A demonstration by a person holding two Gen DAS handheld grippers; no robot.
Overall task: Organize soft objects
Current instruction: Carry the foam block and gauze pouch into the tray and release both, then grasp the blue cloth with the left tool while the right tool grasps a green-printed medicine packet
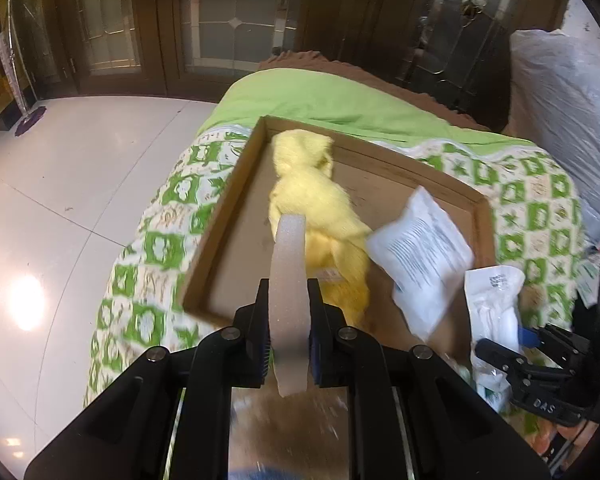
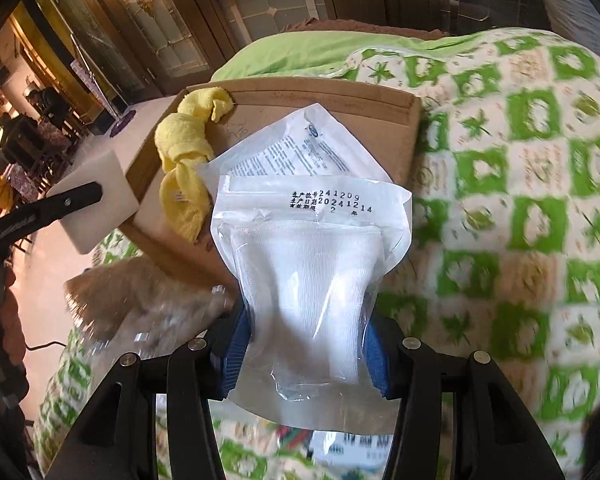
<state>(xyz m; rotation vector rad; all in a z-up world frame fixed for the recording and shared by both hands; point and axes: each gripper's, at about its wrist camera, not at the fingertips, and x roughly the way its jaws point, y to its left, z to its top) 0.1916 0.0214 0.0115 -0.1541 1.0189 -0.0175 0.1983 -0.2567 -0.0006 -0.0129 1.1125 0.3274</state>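
Your left tool (image 1: 288, 344) was clenched on a light, squashy foam pad (image 1: 287, 276) above the near edge of the cardboard tray (image 1: 220, 224) on the bed. Your right tool (image 2: 306, 354) pinched the slippery gauze pouch (image 2: 312, 280) at its padded middle, near the tray, and it looked likely to slide if you held it loosely.

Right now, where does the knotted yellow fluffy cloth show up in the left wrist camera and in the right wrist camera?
Left wrist view: the knotted yellow fluffy cloth lies mid-frame in the shallow brown cardboard tray, just beyond the white foam slab held in the left tongs.
Right wrist view: upper left of centre, along the tray's left side.
Shared landmark: the flat white printed packet beside the cloth.
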